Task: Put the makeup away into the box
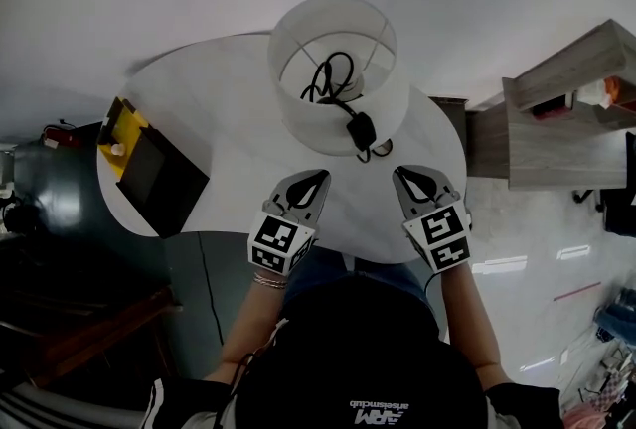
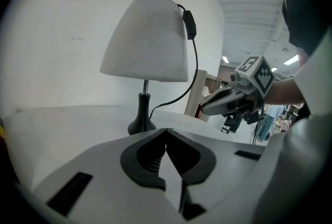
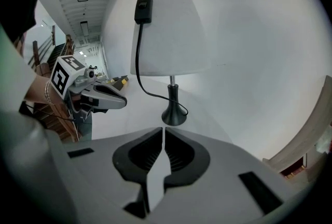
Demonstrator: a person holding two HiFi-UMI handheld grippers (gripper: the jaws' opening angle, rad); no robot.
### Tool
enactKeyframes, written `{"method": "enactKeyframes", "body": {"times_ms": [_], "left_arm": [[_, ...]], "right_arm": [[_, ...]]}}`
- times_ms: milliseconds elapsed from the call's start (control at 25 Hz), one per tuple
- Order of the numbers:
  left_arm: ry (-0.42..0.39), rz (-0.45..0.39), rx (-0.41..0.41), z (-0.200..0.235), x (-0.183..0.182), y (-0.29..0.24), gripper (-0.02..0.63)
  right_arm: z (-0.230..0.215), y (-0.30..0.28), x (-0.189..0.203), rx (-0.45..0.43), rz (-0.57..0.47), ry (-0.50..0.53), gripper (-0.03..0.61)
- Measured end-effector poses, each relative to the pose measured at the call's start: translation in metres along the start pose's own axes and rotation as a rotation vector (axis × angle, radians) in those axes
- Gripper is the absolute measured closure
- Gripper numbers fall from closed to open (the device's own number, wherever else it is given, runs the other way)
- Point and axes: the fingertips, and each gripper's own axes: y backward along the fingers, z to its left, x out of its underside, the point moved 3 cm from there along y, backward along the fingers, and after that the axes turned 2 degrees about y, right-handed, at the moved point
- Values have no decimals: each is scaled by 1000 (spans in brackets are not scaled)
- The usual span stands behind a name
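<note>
The round white desk [image 1: 229, 99] is almost bare, so I judge the task to be either barely started or close to finished; the pictures do not settle which. A lamp [image 1: 318, 124] with a white shade stands at the desk's centre. Its black cord [image 1: 343, 104] and switch are draped over the shade.

The dark box [image 1: 159, 169] lies at the desk's 9 o'clock edge, partly overhanging it. A yellow piece [image 1: 127, 124] sits at its far end, with a small pale item [image 1: 117, 149] on it that may be makeup. No other makeup shows loose on the desk.

The left tongs [image 1: 316, 179] and the right tongs [image 1: 405, 177] sit side by side at the desk's 6 o'clock edge, pointing toward the lamp. Each gripper view shows its jaws brought together at the tips with nothing between them. Neither is carrying anything, and both are well apart from the box.

Much is hard to read. I cannot tell whether the box is open or lidded, or whether the yellow piece is a lid, a lining or a separate thing. The person's head cuts off the near rim of the desk. In the right gripper view the box is only a small yellow-and-dark patch behind the other tongs.
</note>
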Motion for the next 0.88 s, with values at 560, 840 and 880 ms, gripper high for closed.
{"method": "enactKeyframes", "body": {"times_ms": [560,840,880], "left_arm": [[61,20,-26,1,14,-33,597],[78,20,-36,6,18,-49,597],[78,22,-39,7,18,-51,597]], "right_arm": [[-22,-34,21,-78,73,51,551],[-23,-55,31,-124,122,93,446],[-23,-59,33,-129,125,93,443]]}}
